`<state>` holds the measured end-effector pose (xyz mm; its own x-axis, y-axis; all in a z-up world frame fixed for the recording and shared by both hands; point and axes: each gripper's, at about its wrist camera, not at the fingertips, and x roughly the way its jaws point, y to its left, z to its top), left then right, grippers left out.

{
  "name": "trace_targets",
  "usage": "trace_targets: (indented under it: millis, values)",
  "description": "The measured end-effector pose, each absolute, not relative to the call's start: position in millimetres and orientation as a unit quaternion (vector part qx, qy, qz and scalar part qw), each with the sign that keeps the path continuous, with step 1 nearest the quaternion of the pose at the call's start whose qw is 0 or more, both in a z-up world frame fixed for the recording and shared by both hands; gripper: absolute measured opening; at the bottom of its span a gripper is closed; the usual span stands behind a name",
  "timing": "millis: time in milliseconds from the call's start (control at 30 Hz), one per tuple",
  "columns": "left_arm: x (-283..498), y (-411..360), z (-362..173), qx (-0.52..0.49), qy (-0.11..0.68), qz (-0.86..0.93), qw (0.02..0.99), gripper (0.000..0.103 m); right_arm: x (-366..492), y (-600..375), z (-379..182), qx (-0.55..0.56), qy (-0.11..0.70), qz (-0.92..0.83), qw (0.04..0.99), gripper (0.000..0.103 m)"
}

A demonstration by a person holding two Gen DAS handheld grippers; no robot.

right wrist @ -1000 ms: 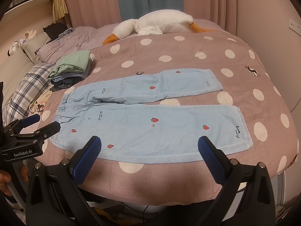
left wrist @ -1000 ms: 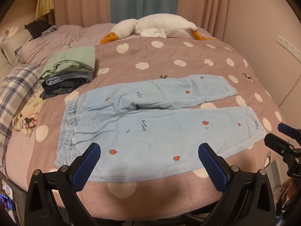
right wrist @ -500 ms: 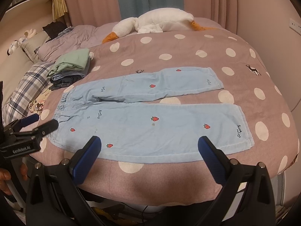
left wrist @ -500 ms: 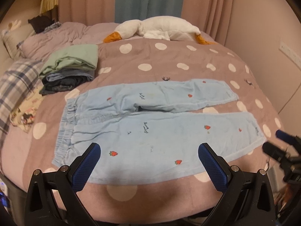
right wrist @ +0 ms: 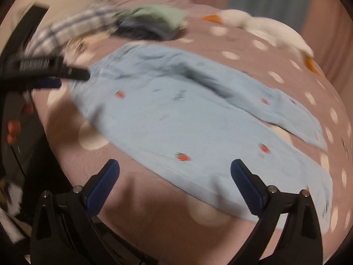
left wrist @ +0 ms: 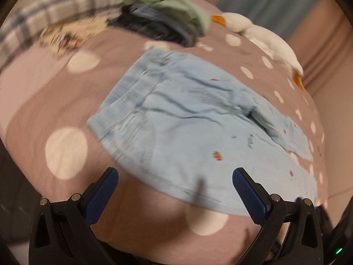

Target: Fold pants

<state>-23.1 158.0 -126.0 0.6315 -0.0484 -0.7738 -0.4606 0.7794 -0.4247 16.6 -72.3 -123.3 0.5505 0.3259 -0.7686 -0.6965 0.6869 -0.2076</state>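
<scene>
Light blue pants with small strawberries (left wrist: 183, 119) lie flat on the bed, waistband to the left, both legs running off to the right; they also show in the right wrist view (right wrist: 187, 119). My left gripper (left wrist: 175, 182) is open and empty, close over the near edge of the pants by the waistband. My right gripper (right wrist: 175, 173) is open and empty over the near edge of the front leg. The left gripper (right wrist: 72, 75) shows in the right wrist view, by the waistband. Both views are blurred.
A mauve bedspread with white dots (left wrist: 66, 150) covers the bed. A stack of folded clothes (left wrist: 163, 19) sits beyond the waistband, next to a plaid pillow (left wrist: 44, 15). A white plush goose (left wrist: 269, 42) lies at the back. The bed's near edge runs under both grippers.
Both grippers have swung left and dropped much closer to the pants, toward the waistband end. The views tilted and blurred. The pants have not moved.
</scene>
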Motion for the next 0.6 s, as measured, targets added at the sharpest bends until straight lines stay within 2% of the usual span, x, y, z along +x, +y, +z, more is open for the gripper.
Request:
trace_targets:
  millis: [233, 400, 467, 600]
  values:
    - [-32, 179, -162, -0.393, 0.405, 0.100, 0.820, 0.103, 9, -51, -158, -0.309, 0.331, 0.333, 0.827, 0.091]
    - [-42, 190, -162, -0.413, 0.363, 0.082, 0.831, 0.103, 8, -50, -157, -0.304, 0.292, 0.339, 0.841, 0.089]
    - [-42, 195, -163, -0.425, 0.351, 0.074, 0.831, 0.103, 13, -45, -154, -0.298, 0.285, 0.337, 0.847, 0.082]
    - [-31, 204, -163, -0.431, 0.340, 0.076, 0.832, 0.103, 23, -32, -156, -0.293, 0.279, 0.337, 0.850, 0.082]
